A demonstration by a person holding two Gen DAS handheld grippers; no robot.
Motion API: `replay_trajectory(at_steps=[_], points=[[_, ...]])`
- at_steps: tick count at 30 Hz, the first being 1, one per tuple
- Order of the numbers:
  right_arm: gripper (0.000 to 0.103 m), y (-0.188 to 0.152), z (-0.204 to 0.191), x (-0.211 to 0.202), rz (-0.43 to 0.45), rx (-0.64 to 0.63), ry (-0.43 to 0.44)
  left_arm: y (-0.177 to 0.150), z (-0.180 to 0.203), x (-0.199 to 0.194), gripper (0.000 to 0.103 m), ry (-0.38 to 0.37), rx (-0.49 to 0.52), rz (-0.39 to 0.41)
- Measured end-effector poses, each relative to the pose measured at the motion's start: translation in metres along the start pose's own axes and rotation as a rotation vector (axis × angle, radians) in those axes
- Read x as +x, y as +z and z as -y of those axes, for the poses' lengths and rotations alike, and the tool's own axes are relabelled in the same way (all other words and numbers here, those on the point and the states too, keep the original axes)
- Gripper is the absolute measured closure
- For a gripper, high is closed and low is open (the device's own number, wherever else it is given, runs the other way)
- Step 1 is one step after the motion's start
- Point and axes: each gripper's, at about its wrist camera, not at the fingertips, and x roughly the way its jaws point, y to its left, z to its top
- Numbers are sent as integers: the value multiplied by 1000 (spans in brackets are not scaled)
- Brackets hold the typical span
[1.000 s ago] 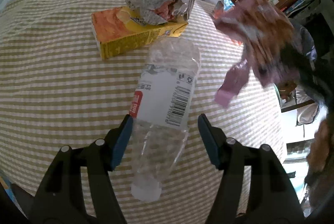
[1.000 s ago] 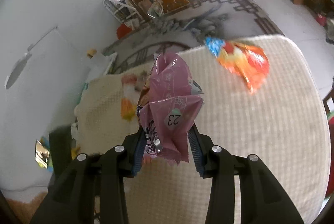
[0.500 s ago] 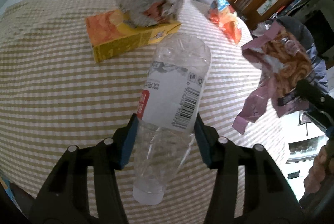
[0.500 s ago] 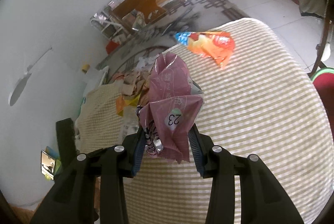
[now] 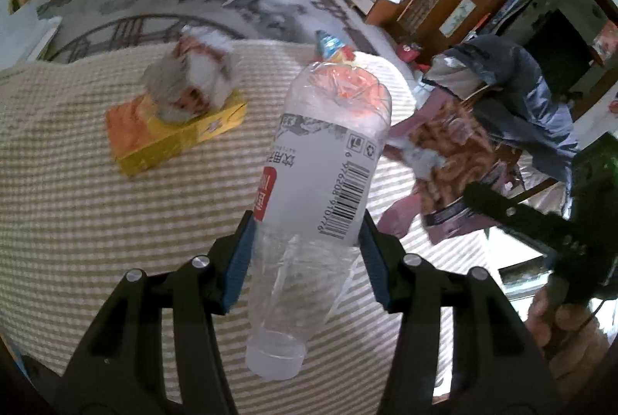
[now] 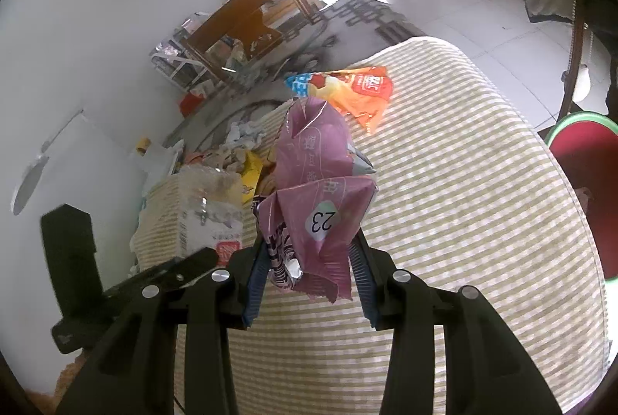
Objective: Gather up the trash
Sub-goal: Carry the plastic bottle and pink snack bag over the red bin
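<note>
My left gripper (image 5: 307, 252) is shut on a clear crushed plastic bottle (image 5: 320, 179) with a white label, held above the striped tablecloth (image 5: 77, 206). My right gripper (image 6: 309, 276) is shut on a crumpled pink snack wrapper (image 6: 316, 191), lifted over the table; the same wrapper (image 5: 444, 152) shows at the right of the left wrist view. A yellow-orange carton (image 5: 170, 129) with crumpled paper (image 5: 193, 75) on top lies on the table. An orange snack bag (image 6: 355, 90) rests near the far table edge.
The round table's edge curves at the right, with a red and green stool (image 6: 583, 160) beside it. A chair with a dark jacket (image 5: 513, 94) stands past the table. A wooden bench (image 6: 239, 24) and patterned rug lie beyond. A hand (image 5: 556, 330) grips the right tool.
My left gripper closed on the bottle and lifted it off the cloth. The right gripper carried the pink wrapper sideways over the table, closer to the left gripper.
</note>
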Motion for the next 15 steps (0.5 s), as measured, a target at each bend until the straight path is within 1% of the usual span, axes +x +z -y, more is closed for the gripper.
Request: replay_trajectory(at_steps=[5, 15], points=[[64, 3, 8, -4, 10, 17, -10, 7, 12, 1, 53, -17, 13, 9], [64, 8, 29, -19, 47, 56, -26, 11, 30, 2, 53, -31, 31, 18]])
